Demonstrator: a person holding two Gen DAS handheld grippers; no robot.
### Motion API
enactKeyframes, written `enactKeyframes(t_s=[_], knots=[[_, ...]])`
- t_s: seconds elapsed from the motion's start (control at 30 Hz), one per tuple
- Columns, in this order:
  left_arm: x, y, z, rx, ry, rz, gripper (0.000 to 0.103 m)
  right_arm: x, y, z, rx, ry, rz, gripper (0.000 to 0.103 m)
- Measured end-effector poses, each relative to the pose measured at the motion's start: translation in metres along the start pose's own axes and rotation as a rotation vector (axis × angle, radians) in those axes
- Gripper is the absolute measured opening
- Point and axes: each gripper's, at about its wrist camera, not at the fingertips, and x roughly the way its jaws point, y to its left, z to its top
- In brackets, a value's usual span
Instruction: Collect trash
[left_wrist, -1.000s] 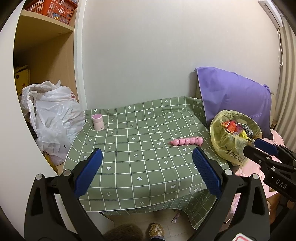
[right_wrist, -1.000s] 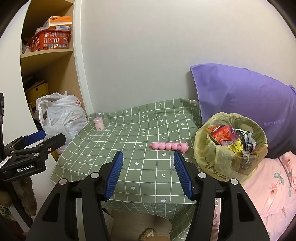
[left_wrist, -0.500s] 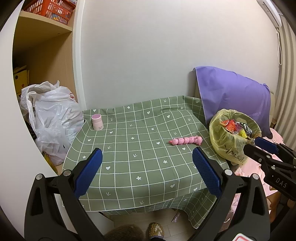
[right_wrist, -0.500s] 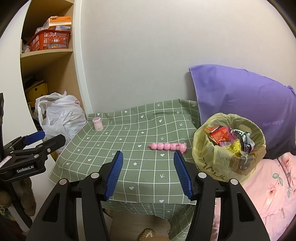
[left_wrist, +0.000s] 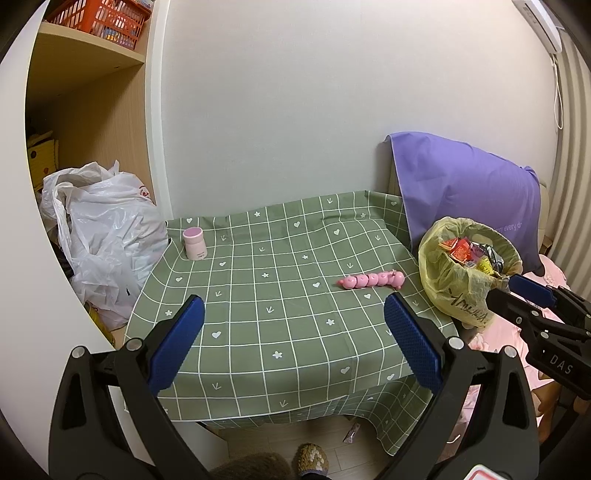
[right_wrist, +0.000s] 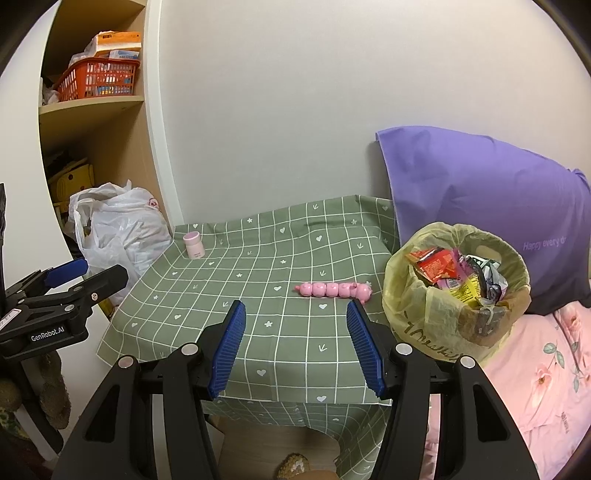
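Two grippers hover before green-checked table, jaws wide, empty. Pink segmented toy lies near table's right edge, long axis crosswise to fingers, just beside full trash bag. Right gripper nearer than left gripper.

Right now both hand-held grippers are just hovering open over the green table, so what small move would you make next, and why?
Probably ease the right hand-held gripper forward toward the pink caterpillar toy. Its jaws stand open and empty, the toy lies just ahead of them, and the full yellow trash bag stands right beside it.
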Motion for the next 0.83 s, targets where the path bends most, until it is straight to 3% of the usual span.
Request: enactKeyframes(t_s=[0.4,0.6,0.7,0.77,0.83], knots=[[0.003,0.003,-0.001,0.010,0.003,-0.004,0.093,0.004,-0.001,-0.002,-0.003,0.009,0.005,0.054],[0.023,0.013,0.000,0.007,0.027,0.005,0.093,0.029,0.001,0.000,-0.014,0.055,0.014,0.054],[0.064,0.031,0.004,-0.033,0.114,0.012,0.093,0.055,0.003,0.004,-0.030,0.078,0.034,0.054],[0.112,0.054,0.004,-0.068,0.180,0.057,0.093,0.087,0.007,0.006,-0.049,0.109,0.062,0.057],[0.165,0.081,0.000,-0.119,0.246,0.124,0.093,0.151,0.014,0.006,-0.056,0.213,0.138,0.060]])
